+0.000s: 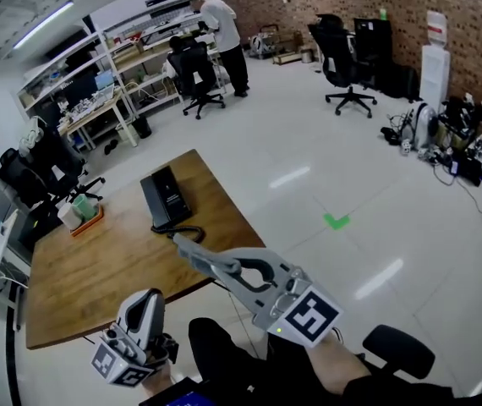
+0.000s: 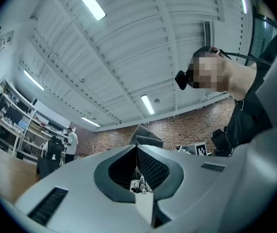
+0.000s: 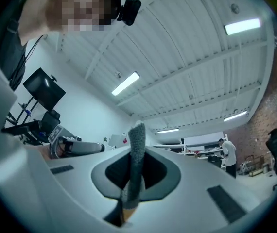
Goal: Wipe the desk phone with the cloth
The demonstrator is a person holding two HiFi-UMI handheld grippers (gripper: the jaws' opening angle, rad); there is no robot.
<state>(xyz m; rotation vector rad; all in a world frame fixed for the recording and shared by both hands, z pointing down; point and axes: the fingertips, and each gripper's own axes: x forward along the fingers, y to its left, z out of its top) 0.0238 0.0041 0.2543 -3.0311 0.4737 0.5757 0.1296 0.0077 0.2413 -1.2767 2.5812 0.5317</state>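
A black desk phone [image 1: 165, 199] lies at the far right corner of the wooden desk [image 1: 97, 269], its cord curling toward the near edge. My right gripper [image 1: 180, 242] hovers over the desk's right edge, just short of the phone, jaws pressed together. In the right gripper view it [image 3: 136, 130] tilts up at the ceiling, with a rough grey strip standing in the closed jaws. Low at the left, my left gripper [image 1: 145, 301] is held near the desk's front edge; it [image 2: 146, 134] is shut and also tilts upward. No cloth shows on the desk.
A green cup in an orange tray [image 1: 85, 211] stands at the desk's far left. Black office chairs [image 1: 199, 79] and shelving [image 1: 97, 83] stand behind, where a person [image 1: 224, 36] works. Cables and bags [image 1: 461, 146] lie by the brick wall. A chair seat [image 1: 397, 351] is by my knees.
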